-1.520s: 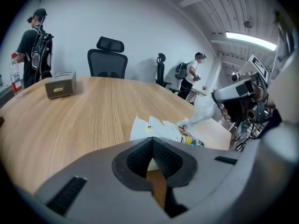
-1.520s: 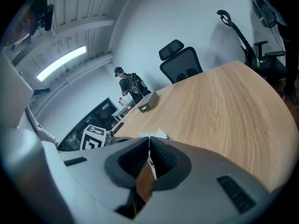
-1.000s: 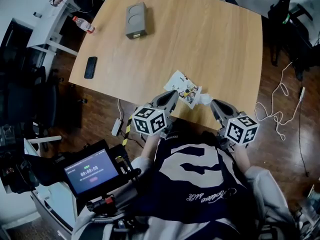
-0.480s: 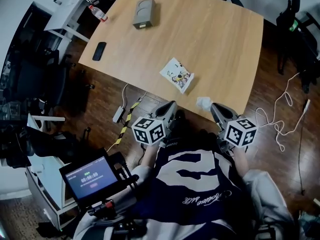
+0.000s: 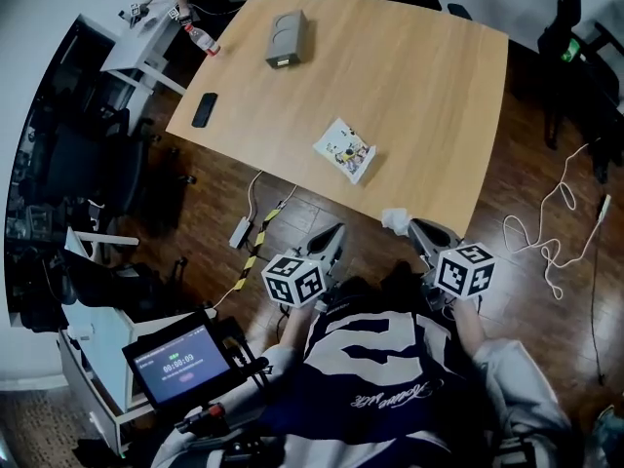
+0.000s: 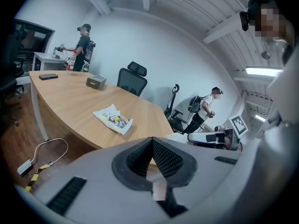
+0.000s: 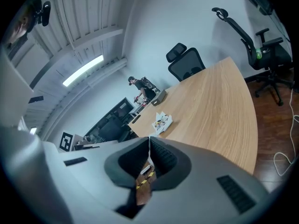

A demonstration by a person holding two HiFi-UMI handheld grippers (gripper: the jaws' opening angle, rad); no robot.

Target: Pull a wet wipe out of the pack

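The wet wipe pack [image 5: 345, 151], white with a colourful print, lies flat on the wooden table [image 5: 429, 86] near its front edge; it also shows in the left gripper view as the pack [image 6: 113, 119]. My right gripper [image 5: 413, 226] is held off the table's edge, shut on a crumpled white wet wipe [image 5: 395, 219]. In the right gripper view the jaws of the right gripper [image 7: 149, 140] meet, with only a thin pale sliver between them. My left gripper [image 5: 336, 232] hovers over the floor, well short of the pack. Its jaws are shut and empty, as the left gripper [image 6: 152, 140] shows.
A grey box [image 5: 284, 37] and a black phone [image 5: 205, 109] lie on the far part of the table. A power strip with cables [image 5: 242, 230] lies on the floor below the edge, a white cable [image 5: 546, 232] at the right. Office chairs and other people stand around.
Both grippers have drawn back from the pack and off the table edge. The wipe has come away with the right gripper; the pack stays lying on the table.
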